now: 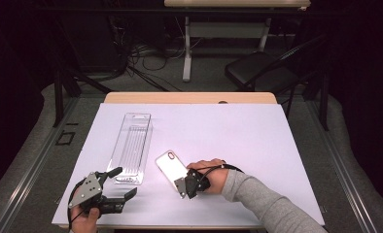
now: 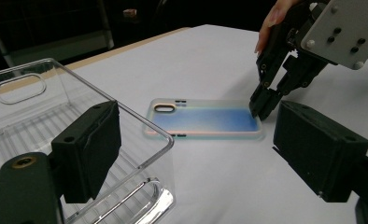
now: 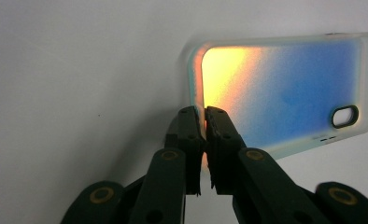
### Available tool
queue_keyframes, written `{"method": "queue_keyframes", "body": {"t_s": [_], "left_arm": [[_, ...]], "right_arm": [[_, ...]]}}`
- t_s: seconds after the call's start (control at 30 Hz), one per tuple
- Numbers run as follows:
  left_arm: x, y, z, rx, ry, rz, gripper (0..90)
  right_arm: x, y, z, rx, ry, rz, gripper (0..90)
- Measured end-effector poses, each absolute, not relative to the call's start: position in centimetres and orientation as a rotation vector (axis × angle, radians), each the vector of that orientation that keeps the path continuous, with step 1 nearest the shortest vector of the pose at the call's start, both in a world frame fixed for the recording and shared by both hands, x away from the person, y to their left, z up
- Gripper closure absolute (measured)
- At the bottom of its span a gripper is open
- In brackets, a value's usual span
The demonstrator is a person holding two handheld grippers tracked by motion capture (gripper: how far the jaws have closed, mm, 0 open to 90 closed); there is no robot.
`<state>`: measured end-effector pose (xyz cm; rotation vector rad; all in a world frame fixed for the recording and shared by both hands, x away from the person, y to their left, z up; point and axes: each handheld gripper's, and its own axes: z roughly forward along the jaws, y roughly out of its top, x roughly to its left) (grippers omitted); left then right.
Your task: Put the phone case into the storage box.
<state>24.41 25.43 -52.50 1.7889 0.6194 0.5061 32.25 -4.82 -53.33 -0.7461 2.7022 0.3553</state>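
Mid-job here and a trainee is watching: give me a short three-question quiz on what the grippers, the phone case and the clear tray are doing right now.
1. True or false: the right gripper has its jaws closed on the short edge of the phone case.
2. What lies around the left gripper? A) the phone case B) the near corner of the clear plastic tray C) a cable
3. In the high view, is the phone case inside the tray or on the white table surface beside it?

Key
1. True; the jaws pinch the end away from the camera cutout.
2. B; its jaws stand wide on either side of that corner, with no visible pinch.
3. On the table, right of the tray.
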Motion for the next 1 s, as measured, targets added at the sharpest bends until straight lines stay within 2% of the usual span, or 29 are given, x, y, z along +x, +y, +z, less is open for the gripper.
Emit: {"method": "queue_keyframes", "body": {"t_s": [1.0], "left_arm": [[24.41,25.42,-52.52,1.792,0.621,0.504,15.4]], "right_arm": [[32.21,-4.93,-53.24,-0.806,2.675,0.35,86.2]]}}
